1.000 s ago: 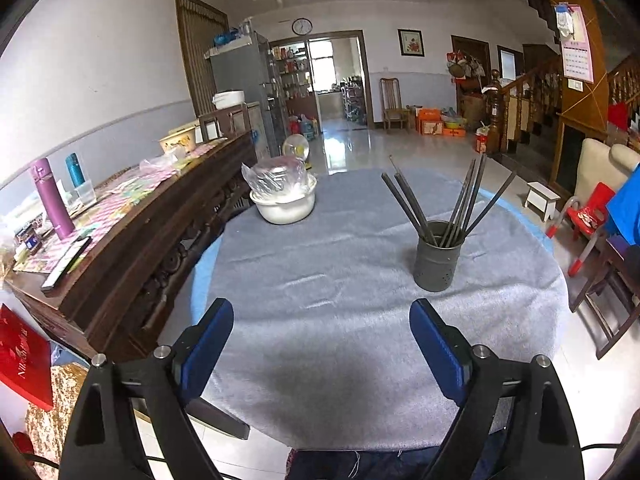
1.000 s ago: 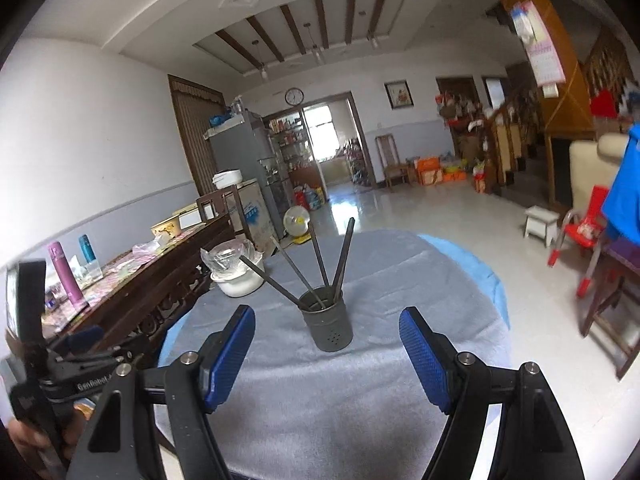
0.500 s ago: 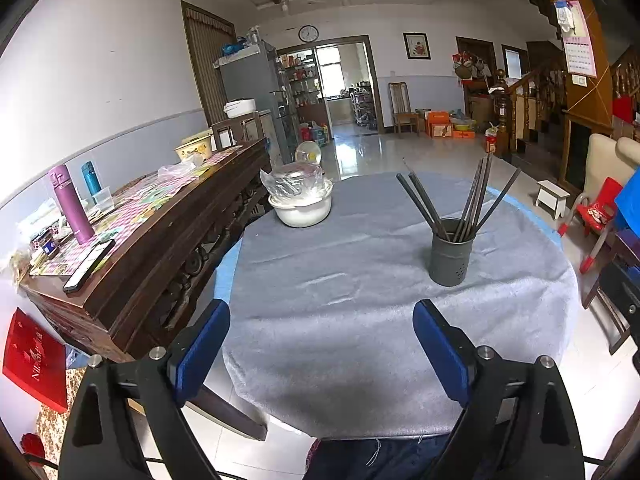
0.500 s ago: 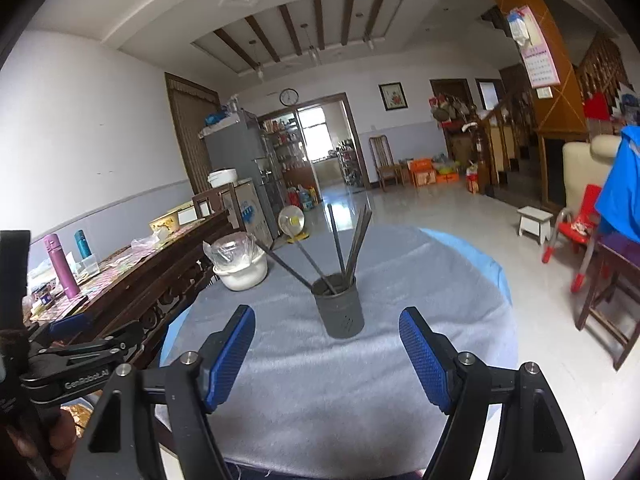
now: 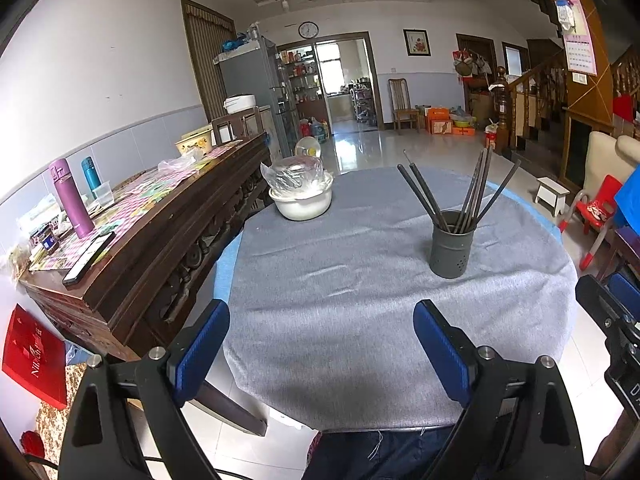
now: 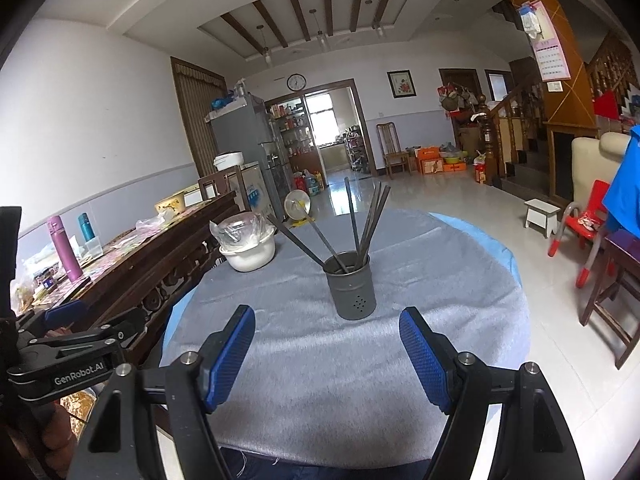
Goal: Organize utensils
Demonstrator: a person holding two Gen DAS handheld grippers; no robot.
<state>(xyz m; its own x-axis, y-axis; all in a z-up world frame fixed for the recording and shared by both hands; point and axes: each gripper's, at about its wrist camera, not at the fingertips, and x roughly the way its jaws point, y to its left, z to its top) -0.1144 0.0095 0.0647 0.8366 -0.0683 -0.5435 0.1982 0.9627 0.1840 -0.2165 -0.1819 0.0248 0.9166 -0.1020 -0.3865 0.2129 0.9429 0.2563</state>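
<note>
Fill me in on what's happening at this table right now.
A person holds a claw in each hand over a round table with a grey cloth. Both the left claw and the right claw are open and empty, touching nothing. Ahead of them stands a dark grey utensil holder with several dark chopsticks leaning in it. A white bowl covered in plastic sits farther back. Nothing is gripped at this moment.
</note>
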